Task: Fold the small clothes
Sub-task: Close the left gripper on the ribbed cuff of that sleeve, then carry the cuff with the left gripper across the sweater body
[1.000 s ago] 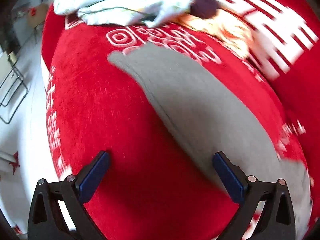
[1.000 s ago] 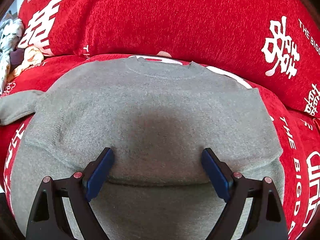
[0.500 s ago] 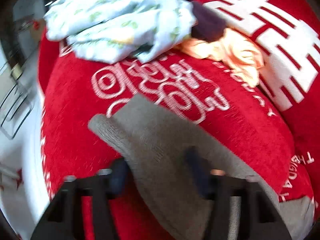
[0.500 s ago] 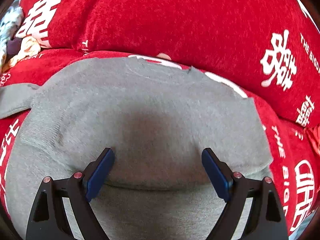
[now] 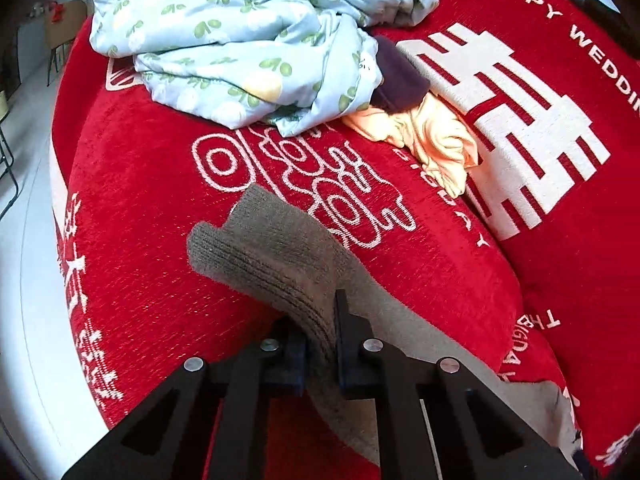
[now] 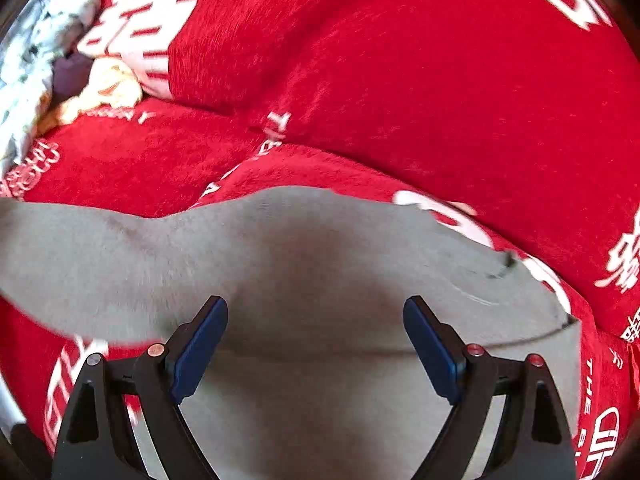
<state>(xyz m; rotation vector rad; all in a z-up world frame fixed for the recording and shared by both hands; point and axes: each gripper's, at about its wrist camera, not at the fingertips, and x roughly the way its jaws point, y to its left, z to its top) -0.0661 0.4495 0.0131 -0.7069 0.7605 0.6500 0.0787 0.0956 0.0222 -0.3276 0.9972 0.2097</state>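
A small grey knit sweater [image 6: 320, 264] lies flat on a red sofa cover [image 6: 400, 80]. My left gripper [image 5: 320, 336] is shut on the ribbed cuff end of the sweater's sleeve [image 5: 264, 256], which stands up bunched between the jaws. My right gripper [image 6: 316, 344] is open and empty, hovering low over the sweater's body, one blue pad [image 6: 200, 344] on each side of it. The sleeve stretches off to the left in the right wrist view [image 6: 60, 248].
A crumpled light-blue printed garment [image 5: 248, 36], a dark purple piece [image 5: 396, 76] and a peach garment [image 5: 432, 136] are heaped at the sofa's far end. A red back cushion with white lettering [image 5: 540, 140] rises at the right. The sofa edge and pale floor [image 5: 24, 240] are at the left.
My left gripper moved forward along the sleeve and closed on its cuff end. The right gripper swung over the sweater, staying open.
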